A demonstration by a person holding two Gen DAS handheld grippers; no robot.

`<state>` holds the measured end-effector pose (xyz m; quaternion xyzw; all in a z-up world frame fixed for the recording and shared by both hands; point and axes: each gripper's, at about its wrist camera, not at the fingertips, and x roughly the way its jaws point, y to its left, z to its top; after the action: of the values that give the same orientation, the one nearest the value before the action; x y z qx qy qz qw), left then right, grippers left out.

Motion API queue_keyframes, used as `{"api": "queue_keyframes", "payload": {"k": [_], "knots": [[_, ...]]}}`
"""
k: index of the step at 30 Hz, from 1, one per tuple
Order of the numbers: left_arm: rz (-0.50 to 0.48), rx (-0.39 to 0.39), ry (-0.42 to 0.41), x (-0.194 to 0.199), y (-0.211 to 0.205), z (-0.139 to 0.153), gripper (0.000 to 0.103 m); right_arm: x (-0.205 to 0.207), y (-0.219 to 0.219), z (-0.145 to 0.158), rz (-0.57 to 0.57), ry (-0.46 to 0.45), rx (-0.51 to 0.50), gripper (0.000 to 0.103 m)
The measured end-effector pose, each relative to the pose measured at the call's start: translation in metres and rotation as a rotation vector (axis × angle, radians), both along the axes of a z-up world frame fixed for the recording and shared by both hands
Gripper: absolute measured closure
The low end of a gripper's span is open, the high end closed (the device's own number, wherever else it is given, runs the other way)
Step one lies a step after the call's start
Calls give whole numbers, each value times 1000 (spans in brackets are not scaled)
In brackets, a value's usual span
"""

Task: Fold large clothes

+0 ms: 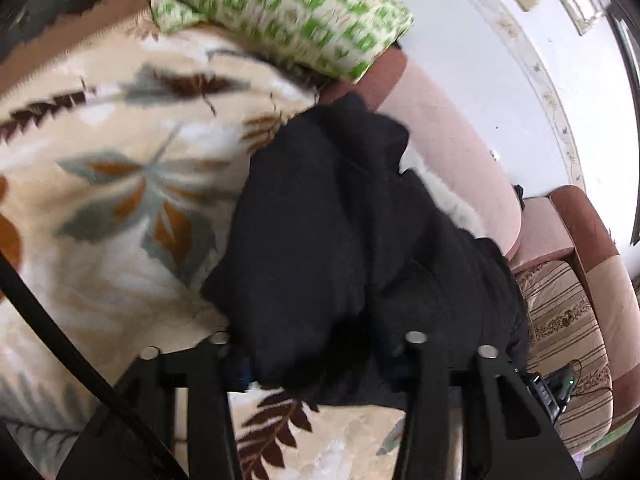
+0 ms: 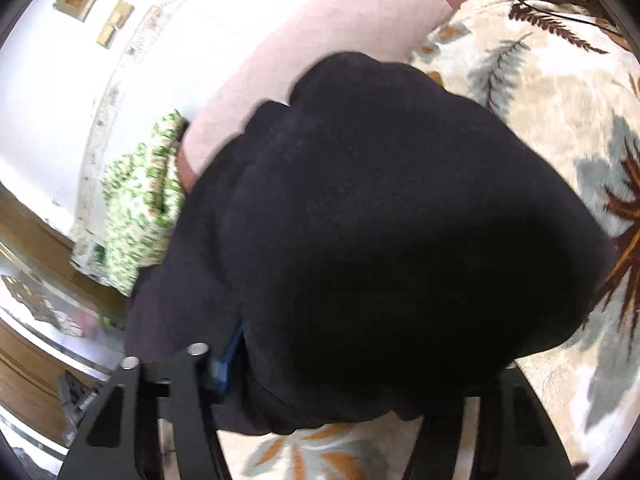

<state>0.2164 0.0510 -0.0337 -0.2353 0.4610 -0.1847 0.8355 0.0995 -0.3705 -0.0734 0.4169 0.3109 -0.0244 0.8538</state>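
Note:
A black garment (image 1: 320, 220) lies bunched on a cream blanket with a leaf print (image 1: 120, 184). My left gripper (image 1: 320, 360) is at the garment's near edge, and a thick fold fills the gap between its fingers and hides their tips. It is shut on that fold. In the right wrist view the same black garment (image 2: 380, 220) fills most of the picture. My right gripper (image 2: 340, 380) holds a bulky wad of it. The blue pad of the left finger (image 2: 226, 356) presses the cloth, and cloth hides the right finger.
A green-patterned pillow (image 1: 280, 4) (image 2: 140, 200) lies at the far end of the blanket (image 2: 560, 120). The pink sofa backrest (image 1: 452, 152) (image 2: 340, 20) runs behind the garment. A striped seat cushion (image 1: 560, 320) bears a small black device (image 1: 556, 388). A black cable (image 1: 60, 344) crosses at the left.

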Motion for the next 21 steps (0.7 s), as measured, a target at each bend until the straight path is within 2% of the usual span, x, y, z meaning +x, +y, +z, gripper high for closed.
{"api": "queue_keyframes", "payload": {"k": [2, 5, 7, 9, 11, 12, 14, 16, 18, 21], "knots": [[8, 10, -18, -8, 5, 14, 71, -6, 0, 12, 4, -25, 23, 43], [11, 46, -39, -21, 13, 30, 71, -19, 7, 29, 35, -51, 16, 44], [6, 61, -35, -30, 19, 29, 71, -33, 9, 32, 65, -52, 3, 44], [3, 53, 19, -35, 28, 17, 71, -39, 8, 22, 70, -3, 28, 40], [16, 45, 56, -36, 27, 7, 65, -35, 0, -4, 59, 94, 114, 29], [22, 57, 53, -37, 26, 6, 65, -34, -7, -17, 42, 128, 170, 27], [16, 105, 15, -43, 19, 11, 64, -31, -16, -27, 21, 130, 246, 24], [3, 173, -39, -51, 8, 16, 61, -30, -16, -18, 25, 116, 186, 25], [-11, 232, -60, -56, -4, 14, 59, -27, -8, -6, 19, 106, 66, 27], [-28, 248, -61, -60, -10, 12, 59, -19, -15, -7, -15, 116, 53, 29]]}}
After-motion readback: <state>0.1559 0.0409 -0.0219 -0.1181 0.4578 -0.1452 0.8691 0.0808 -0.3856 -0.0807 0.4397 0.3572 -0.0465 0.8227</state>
